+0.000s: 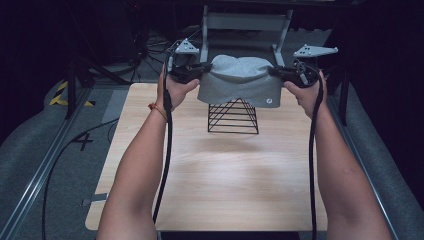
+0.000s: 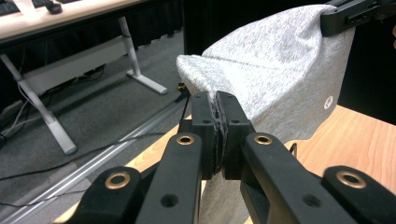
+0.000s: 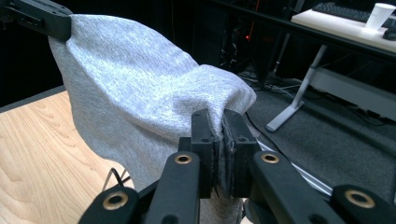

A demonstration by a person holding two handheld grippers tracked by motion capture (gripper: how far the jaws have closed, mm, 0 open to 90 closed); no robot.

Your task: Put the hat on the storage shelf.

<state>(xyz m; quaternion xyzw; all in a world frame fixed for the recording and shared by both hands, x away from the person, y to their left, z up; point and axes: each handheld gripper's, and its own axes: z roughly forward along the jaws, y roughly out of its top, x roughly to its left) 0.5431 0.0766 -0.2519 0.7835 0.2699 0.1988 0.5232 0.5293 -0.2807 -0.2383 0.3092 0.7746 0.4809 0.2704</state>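
A grey knitted cloth [image 1: 241, 81] hangs stretched between both grippers, above a black wire stand [image 1: 233, 116] on the wooden table [image 1: 215, 175]. My left gripper [image 1: 197, 71] is shut on the cloth's left edge; in the left gripper view the cloth [image 2: 280, 70] is pinched between the jaws of that gripper [image 2: 218, 112]. My right gripper [image 1: 280, 74] is shut on the right edge; in the right gripper view the fabric [image 3: 140, 93] runs into the closed jaws of the gripper [image 3: 219, 128]. The cloth's lower part drapes over the stand's top and hides it.
A white metal frame [image 1: 245, 25] stands just behind the table's far edge. Grey floor and rails run along both sides of the table. In the right gripper view a desk with a white cup [image 3: 378, 16] stands farther off.
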